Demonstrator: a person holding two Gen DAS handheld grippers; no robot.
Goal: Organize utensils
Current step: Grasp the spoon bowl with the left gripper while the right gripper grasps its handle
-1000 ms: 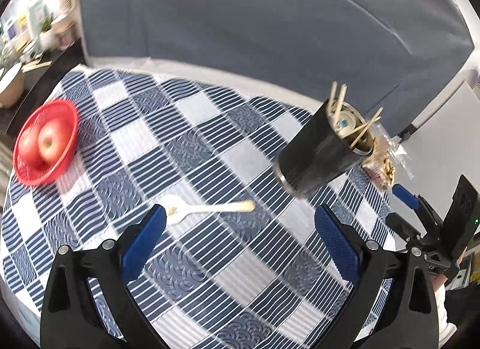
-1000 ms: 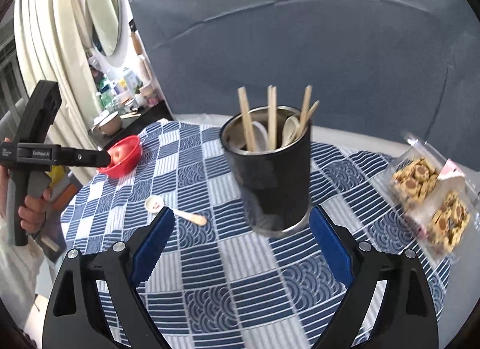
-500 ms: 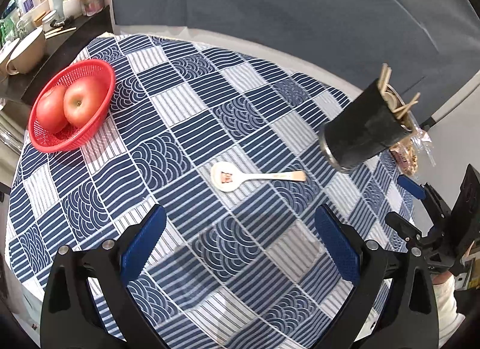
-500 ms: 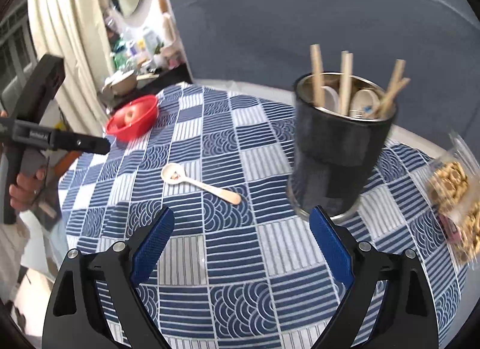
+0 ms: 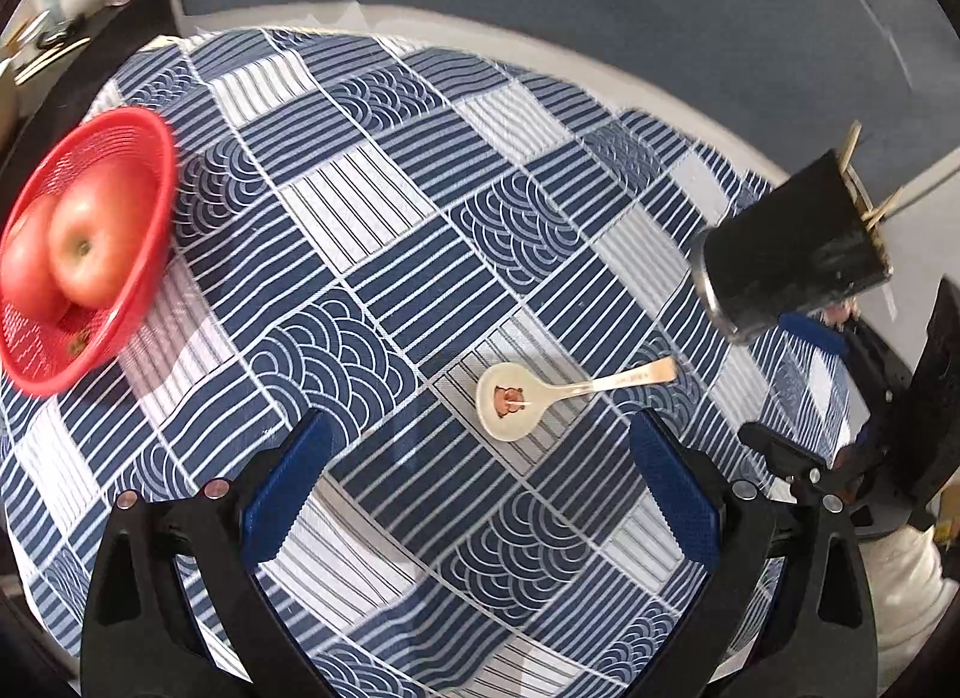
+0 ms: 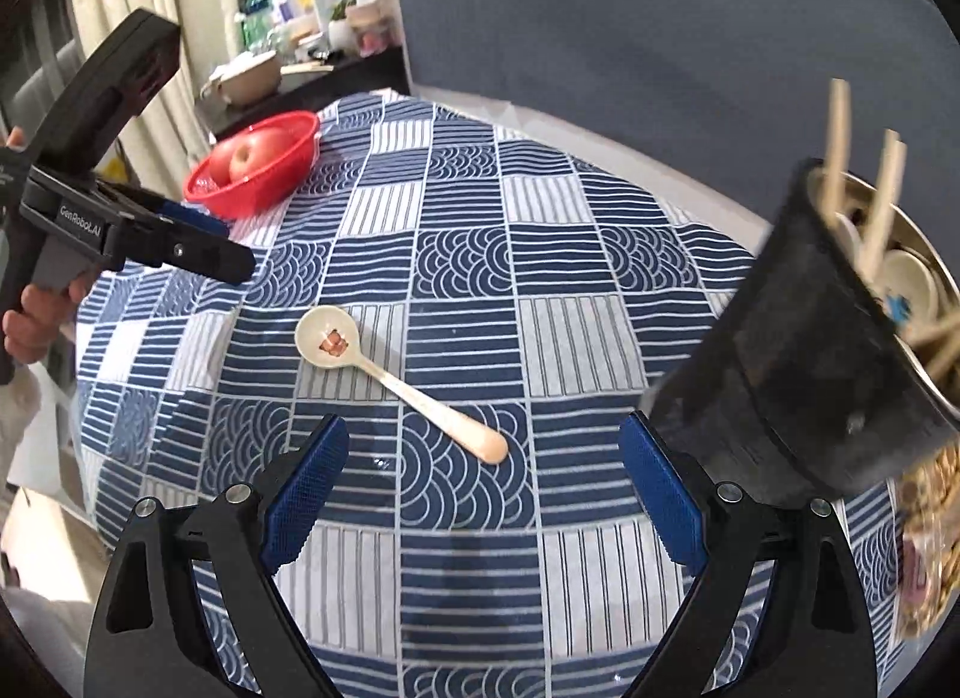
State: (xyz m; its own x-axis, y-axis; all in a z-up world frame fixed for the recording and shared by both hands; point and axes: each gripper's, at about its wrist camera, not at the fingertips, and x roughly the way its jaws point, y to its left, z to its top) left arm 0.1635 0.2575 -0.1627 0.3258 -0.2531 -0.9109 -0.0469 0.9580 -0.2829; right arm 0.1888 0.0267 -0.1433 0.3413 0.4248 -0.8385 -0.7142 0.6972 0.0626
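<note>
A cream ceramic spoon (image 5: 540,395) (image 6: 384,365) with a small picture in its bowl lies flat on the blue patterned tablecloth (image 5: 384,254). My left gripper (image 5: 480,488) hovers open just short of the spoon's bowl, nothing between its fingers. Above the cloth, my right gripper (image 6: 480,488) also stands open, and the spoon's handle end lies just ahead of its gap. A black utensil holder (image 5: 792,260) (image 6: 810,350) with wooden chopsticks and white spoons stands at the right. The other gripper shows at each view's edge.
A red mesh basket (image 5: 129,170) (image 6: 264,182) holding apples sits at the table's left side. A clear pack of snacks (image 6: 930,524) lies behind the holder at the right. A grey backdrop rises behind the table; a cluttered shelf stands far left.
Both grippers have swung away from the holder and come lower toward the spoon, which now lies near the middle of each view. The holder has slid to the right edge.
</note>
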